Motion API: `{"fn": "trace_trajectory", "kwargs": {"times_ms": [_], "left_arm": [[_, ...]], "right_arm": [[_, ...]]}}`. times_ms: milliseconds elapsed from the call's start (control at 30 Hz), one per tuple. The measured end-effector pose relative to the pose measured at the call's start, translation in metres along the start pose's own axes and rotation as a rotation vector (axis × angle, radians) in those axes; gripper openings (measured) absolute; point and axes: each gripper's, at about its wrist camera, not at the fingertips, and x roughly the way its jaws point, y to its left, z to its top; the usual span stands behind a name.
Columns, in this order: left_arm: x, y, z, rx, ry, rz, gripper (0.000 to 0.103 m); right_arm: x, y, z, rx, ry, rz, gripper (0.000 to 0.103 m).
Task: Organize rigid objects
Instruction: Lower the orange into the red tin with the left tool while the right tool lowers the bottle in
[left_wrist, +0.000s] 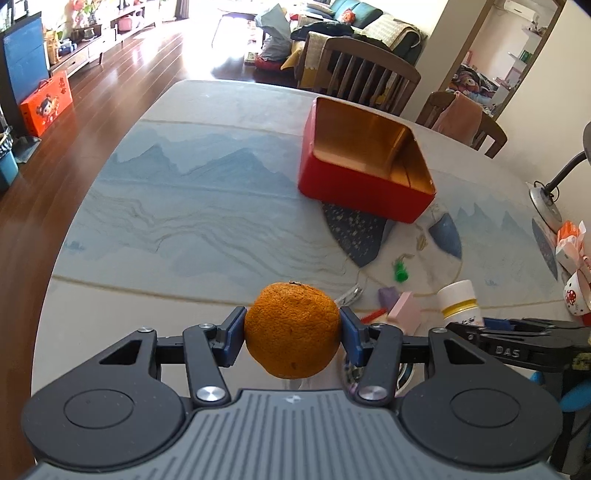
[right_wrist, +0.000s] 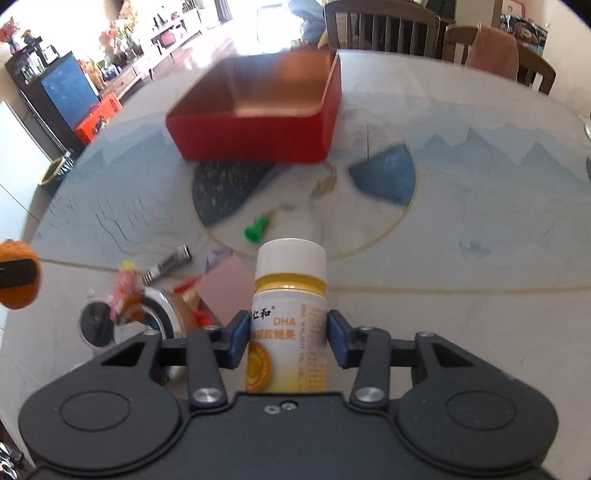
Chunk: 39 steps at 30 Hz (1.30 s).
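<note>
My left gripper (left_wrist: 291, 332) is shut on an orange (left_wrist: 291, 330) and holds it above the table's near edge. My right gripper (right_wrist: 288, 338) is shut on a white pill bottle (right_wrist: 290, 310) with a yellow band, upright; it also shows in the left wrist view (left_wrist: 460, 301). An open red box (left_wrist: 364, 162) with a gold inside stands empty at the far middle of the table; it is ahead of the bottle in the right wrist view (right_wrist: 258, 110). The orange shows at the left edge of the right wrist view (right_wrist: 18, 275).
A small pile lies near the front: a green piece (right_wrist: 256, 230), a pink block (right_wrist: 229, 286), a metal clip (right_wrist: 168, 264), a tape roll (right_wrist: 162, 314) and a small doll (right_wrist: 125, 291). Chairs (left_wrist: 365, 79) stand beyond the table. A lamp base (left_wrist: 545, 205) sits at right.
</note>
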Motion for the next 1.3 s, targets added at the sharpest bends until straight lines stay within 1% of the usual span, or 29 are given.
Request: {"fn": "trace_trajectory", "kwargs": {"times_ms": [167, 300, 467, 600, 733, 833, 933, 1067, 1300], "left_arm": [[0.001, -0.016, 0.032, 0.029, -0.008, -0.023, 0.053], [0.002, -0.032, 0.063, 0.063, -0.025, -0.031, 0.053], [0.013, -0.053, 0.108, 0.084, -0.055, -0.046, 0.053], [0.035, -0.066, 0.143, 0.076, -0.057, -0.043, 0.053], [0.063, -0.077, 0.169, 0.068, -0.060, -0.026, 0.053], [0.089, -0.080, 0.186, 0.040, -0.047, -0.018, 0.053], [0.114, -0.082, 0.198, 0.038, -0.034, 0.005, 0.053], [0.145, -0.085, 0.207, 0.029, -0.010, 0.036, 0.053], [0.191, -0.088, 0.221, 0.043, 0.028, 0.057, 0.053]], "right_arm": [[-0.021, -0.004, 0.035, -0.013, -0.045, 0.020, 0.044], [-0.035, -0.008, 0.068, -0.025, -0.104, 0.020, 0.044], [-0.035, -0.013, 0.108, -0.026, -0.159, 0.012, 0.044], [-0.021, -0.016, 0.133, -0.013, -0.173, 0.016, 0.044], [0.000, -0.013, 0.152, -0.027, -0.171, 0.030, 0.044], [0.015, -0.009, 0.161, -0.027, -0.181, 0.045, 0.044], [0.035, -0.007, 0.170, -0.025, -0.176, 0.056, 0.044], [0.061, -0.005, 0.180, -0.039, -0.145, 0.059, 0.044], [0.093, 0.000, 0.188, -0.078, -0.083, 0.060, 0.044]]}}
